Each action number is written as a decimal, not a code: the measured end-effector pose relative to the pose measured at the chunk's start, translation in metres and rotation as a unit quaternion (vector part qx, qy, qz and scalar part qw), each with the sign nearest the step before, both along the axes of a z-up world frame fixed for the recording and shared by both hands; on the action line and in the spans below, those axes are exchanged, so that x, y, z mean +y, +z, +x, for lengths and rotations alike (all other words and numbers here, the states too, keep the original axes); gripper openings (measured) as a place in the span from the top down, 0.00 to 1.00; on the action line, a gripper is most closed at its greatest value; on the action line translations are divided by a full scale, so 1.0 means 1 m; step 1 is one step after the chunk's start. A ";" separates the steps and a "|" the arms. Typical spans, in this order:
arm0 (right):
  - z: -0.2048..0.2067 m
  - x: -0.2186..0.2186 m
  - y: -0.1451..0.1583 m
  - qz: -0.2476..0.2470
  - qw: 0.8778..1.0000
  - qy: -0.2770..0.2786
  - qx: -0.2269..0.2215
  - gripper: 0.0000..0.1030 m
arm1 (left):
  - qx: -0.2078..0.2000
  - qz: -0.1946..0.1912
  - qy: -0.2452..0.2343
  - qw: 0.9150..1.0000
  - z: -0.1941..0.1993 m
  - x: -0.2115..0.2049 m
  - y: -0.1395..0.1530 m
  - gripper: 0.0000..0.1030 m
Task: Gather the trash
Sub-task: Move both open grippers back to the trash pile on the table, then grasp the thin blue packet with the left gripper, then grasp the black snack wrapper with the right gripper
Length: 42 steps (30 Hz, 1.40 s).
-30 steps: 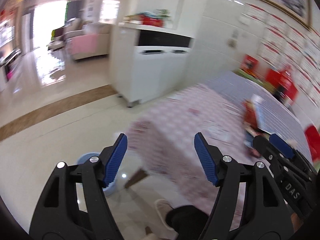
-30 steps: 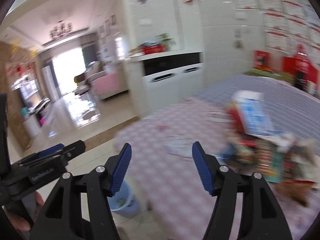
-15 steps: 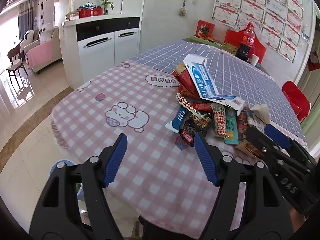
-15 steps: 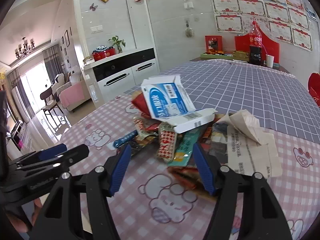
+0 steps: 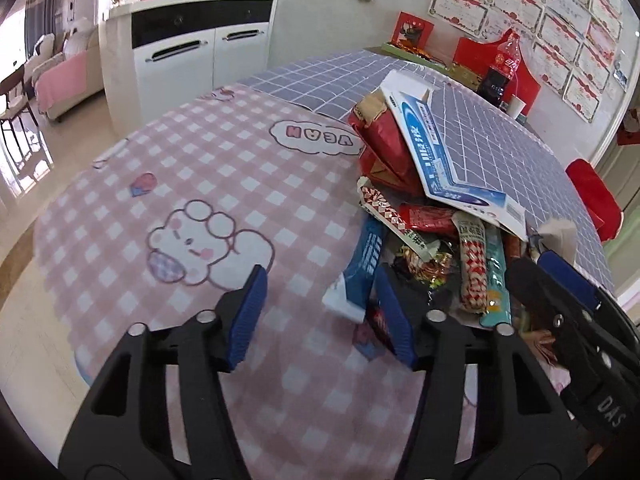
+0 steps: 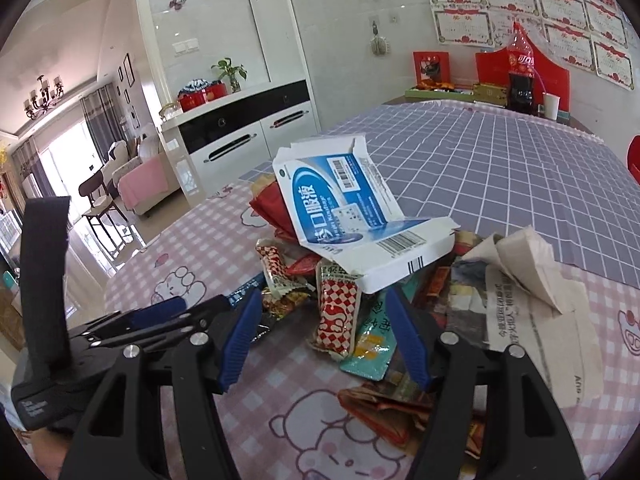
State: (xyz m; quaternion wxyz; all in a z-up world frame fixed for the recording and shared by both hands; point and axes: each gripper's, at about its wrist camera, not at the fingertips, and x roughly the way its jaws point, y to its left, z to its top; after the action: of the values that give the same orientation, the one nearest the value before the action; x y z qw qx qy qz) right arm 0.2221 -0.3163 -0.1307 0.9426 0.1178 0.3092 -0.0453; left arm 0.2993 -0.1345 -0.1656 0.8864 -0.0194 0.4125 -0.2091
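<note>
A heap of trash lies on the pink checked tablecloth (image 5: pixel 192 184): a flattened blue and white carton (image 5: pixel 436 152) (image 6: pixel 348 216) on top, red wrappers (image 5: pixel 384 144), a red-white checked snack packet (image 6: pixel 336 312) (image 5: pixel 472 264), a blue wrapper (image 5: pixel 364 264), a teal packet (image 6: pixel 368 348) and crumpled newspaper (image 6: pixel 528 304). My left gripper (image 5: pixel 324 316) is open and empty, at the heap's left edge beside the blue wrapper. My right gripper (image 6: pixel 324 336) is open and empty, its fingers either side of the checked packet. Each gripper shows in the other's view.
A purple grid cloth (image 6: pixel 500 168) covers the far half of the table. A cola bottle (image 6: pixel 520 72), paper cup (image 6: pixel 551 105) and red boxes stand at the far end. A white cabinet (image 5: pixel 188 56) stands beyond the table. A red chair (image 5: pixel 592 196) is at the right.
Both grippers have swung from the floor and room towards the table and moved in close to the trash heap. Both stay open.
</note>
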 end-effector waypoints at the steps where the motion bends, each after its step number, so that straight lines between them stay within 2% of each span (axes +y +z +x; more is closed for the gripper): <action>1: 0.002 0.000 -0.001 0.001 1.000 0.001 0.003 0.38 | 0.003 -0.005 -0.003 1.000 0.003 -0.001 -0.001 0.49; 4: 0.007 0.003 -0.005 -0.001 1.000 0.003 0.012 0.38 | 0.001 -0.015 -0.016 1.000 0.007 -0.003 -0.003 0.53; 5: 0.008 0.004 -0.006 -0.001 1.000 0.004 0.016 0.38 | 0.001 -0.015 -0.026 1.000 0.008 -0.005 -0.005 0.61; 8: 0.009 0.006 -0.007 -0.002 1.000 0.004 0.019 0.38 | 0.004 -0.021 -0.037 0.999 0.010 -0.006 -0.006 0.74; 10: 0.011 0.010 -0.006 -0.005 1.000 0.005 0.022 0.38 | 0.008 -0.022 -0.045 0.999 0.010 -0.007 -0.006 0.87; 20: 0.017 0.044 -0.009 -0.003 0.999 0.030 0.036 0.38 | -0.031 -0.047 0.002 0.998 -0.013 0.047 0.013 0.88; 24: 0.025 0.058 -0.017 0.016 0.998 0.041 0.052 0.38 | -0.043 -0.045 0.028 0.998 -0.018 0.072 0.017 0.88; 28: 0.035 0.066 -0.019 0.017 0.998 0.018 0.063 0.38 | -0.047 -0.044 0.046 0.997 -0.019 0.090 0.016 0.88; 32: 0.043 0.077 -0.019 0.026 0.997 0.022 0.070 0.38 | -0.046 -0.051 0.053 0.996 -0.017 0.105 0.015 0.88; 37: 0.049 0.071 -0.029 -0.008 0.995 -0.026 0.093 0.38 | -0.045 -0.058 0.050 0.996 -0.017 0.112 0.013 0.88; 42: 0.054 0.070 -0.035 -0.022 0.994 -0.025 0.107 0.39 | -0.039 -0.069 0.045 0.996 -0.015 0.114 0.011 0.88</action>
State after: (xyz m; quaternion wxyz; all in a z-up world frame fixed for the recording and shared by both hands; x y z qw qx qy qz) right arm 0.2757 -0.2458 -0.1656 0.9052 0.0994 0.4037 -0.0882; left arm 0.2839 -0.0207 -0.1547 0.9069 -0.0909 0.3613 -0.1970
